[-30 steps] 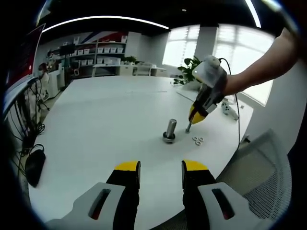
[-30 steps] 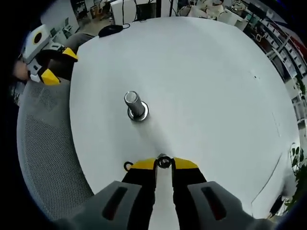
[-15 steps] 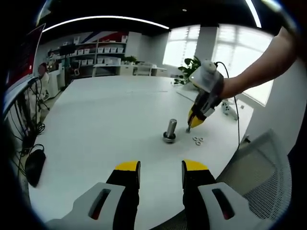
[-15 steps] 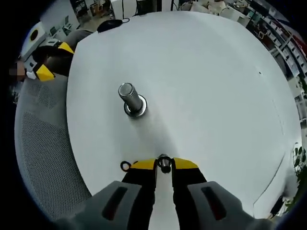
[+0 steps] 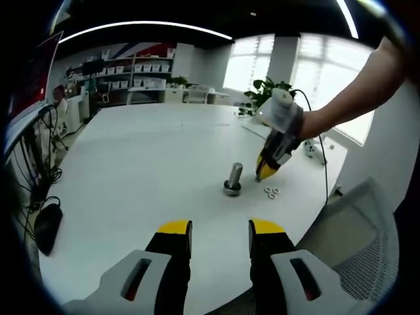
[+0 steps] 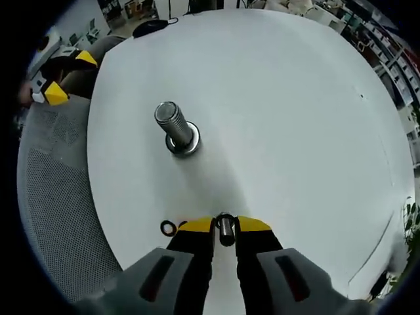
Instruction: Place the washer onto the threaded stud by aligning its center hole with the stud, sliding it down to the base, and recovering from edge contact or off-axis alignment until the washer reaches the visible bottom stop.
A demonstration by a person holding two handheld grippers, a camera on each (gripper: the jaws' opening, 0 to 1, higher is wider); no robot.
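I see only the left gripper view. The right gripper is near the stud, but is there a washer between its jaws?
Observer: Yes. In the right gripper view, the right gripper is shut on a washer, held on edge between the yellow tips.
Operator: Is the washer already over the stud?
Observer: No. The stud stands upright ahead of the jaws, with bare table between them.
Operator: Is something already at the stud's base?
Observer: A metal ring sits around its foot; I cannot tell if it is a washer or part of the stud.
Operator: Any spare washers?
Observer: One spare washer lies flat beside the jaws.
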